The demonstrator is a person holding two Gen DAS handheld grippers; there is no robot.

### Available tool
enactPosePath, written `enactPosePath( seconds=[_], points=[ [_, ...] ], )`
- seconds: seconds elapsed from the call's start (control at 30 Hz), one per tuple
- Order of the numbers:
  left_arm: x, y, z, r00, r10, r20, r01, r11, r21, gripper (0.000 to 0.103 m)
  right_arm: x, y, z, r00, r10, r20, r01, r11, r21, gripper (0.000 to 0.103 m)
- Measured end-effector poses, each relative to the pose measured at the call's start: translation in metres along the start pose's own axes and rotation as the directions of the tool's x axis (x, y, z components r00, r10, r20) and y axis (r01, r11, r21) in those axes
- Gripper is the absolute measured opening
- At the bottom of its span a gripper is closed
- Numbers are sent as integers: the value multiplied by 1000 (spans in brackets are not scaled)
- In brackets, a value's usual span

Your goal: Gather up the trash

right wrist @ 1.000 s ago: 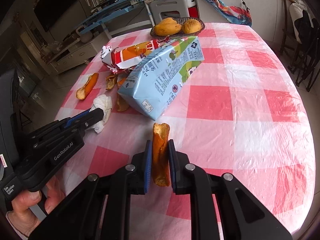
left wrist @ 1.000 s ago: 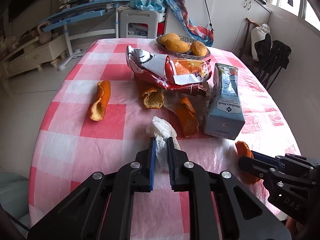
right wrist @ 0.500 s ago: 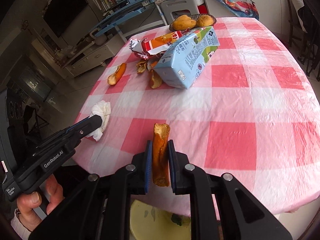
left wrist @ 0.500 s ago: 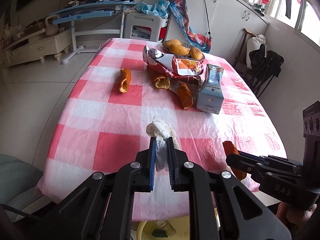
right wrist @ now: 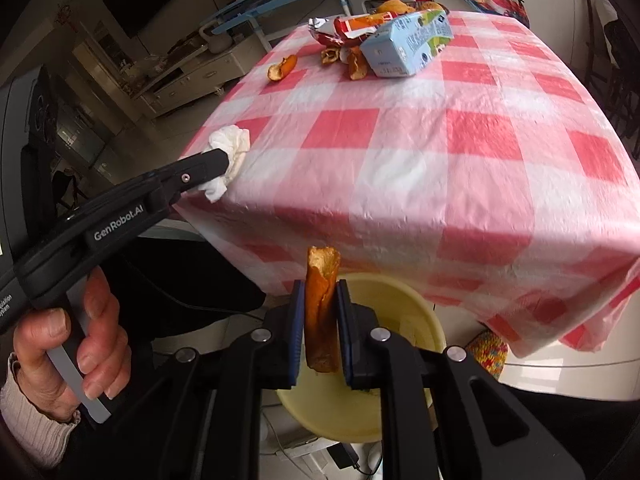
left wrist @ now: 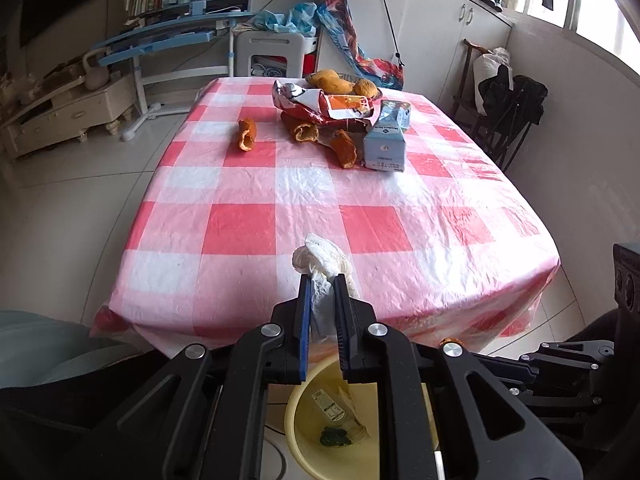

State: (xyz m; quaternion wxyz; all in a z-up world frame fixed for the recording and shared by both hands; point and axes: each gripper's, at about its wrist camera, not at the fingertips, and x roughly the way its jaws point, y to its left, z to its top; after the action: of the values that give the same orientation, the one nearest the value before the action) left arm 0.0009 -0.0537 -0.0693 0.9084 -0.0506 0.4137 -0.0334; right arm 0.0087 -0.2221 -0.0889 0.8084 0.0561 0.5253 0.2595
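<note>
Three orange peels [left wrist: 247, 134] lie on the checked bench [left wrist: 304, 200] at twelve o'clock, beside one blue milk carton [left wrist: 387, 136], one torn snack bag [left wrist: 324, 105] and one fruit basket [left wrist: 343, 83]. The left gripper [left wrist: 323, 312] has its jaws pinching one crumpled tissue [left wrist: 324, 260]; the right gripper [right wrist: 320, 320] pinches a fourth peel [right wrist: 321, 304]. Since a second ago both have drawn back off the bench, above one yellow bin [right wrist: 404, 308] holding what may be a wrapper.

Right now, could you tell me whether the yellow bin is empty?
Not empty. The bin below the table edge holds a flattened wrapper and a small dark scrap.
</note>
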Motion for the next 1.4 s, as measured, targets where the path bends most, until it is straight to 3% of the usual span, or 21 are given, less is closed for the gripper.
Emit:
enactPosePath(
  seconds=[0.1,0.17,0.33,0.4,0.47,0.53,0.63,0.97,1.4],
  points=[
    [-4,-7,-10,1000,-5,-14,6,1000,26,11,-11,-7,-6,999,-10,49,7,998,58,30],
    [-7,-12,-18,1000,-8,-27,10,999,48,11,-23,-9,-4,993,-22,116,13,997,82,50],
    [1,-34,-39,988,-42,-149,66,985,161,12,-41,-14,2,970,-42,240,16,994,108,57],
    [8,-47,-49,980,-13,-199,61,970,233,15,-42,-17,3,963,-53,263,22,992,122,59],
    [7,-57,-55,981,11,-194,47,956,289,17,-43,-20,5,959,-62,275,25,990,135,62],
    [2,-61,-56,985,10,-170,44,950,308,31,-43,-23,5,956,-70,283,29,989,148,62],
    [-7,-55,-51,993,3,-119,31,959,283,45,-44,-25,3,953,-83,291,36,986,163,64],
    [-11,-19,-30,999,10,-51,-6,997,81,52,-41,-23,0,955,-97,279,56,987,152,67],
    [-13,-2,-24,999,45,-15,-45,999,-15,59,-38,-21,0,956,-110,272,74,988,138,67]
  ],
)
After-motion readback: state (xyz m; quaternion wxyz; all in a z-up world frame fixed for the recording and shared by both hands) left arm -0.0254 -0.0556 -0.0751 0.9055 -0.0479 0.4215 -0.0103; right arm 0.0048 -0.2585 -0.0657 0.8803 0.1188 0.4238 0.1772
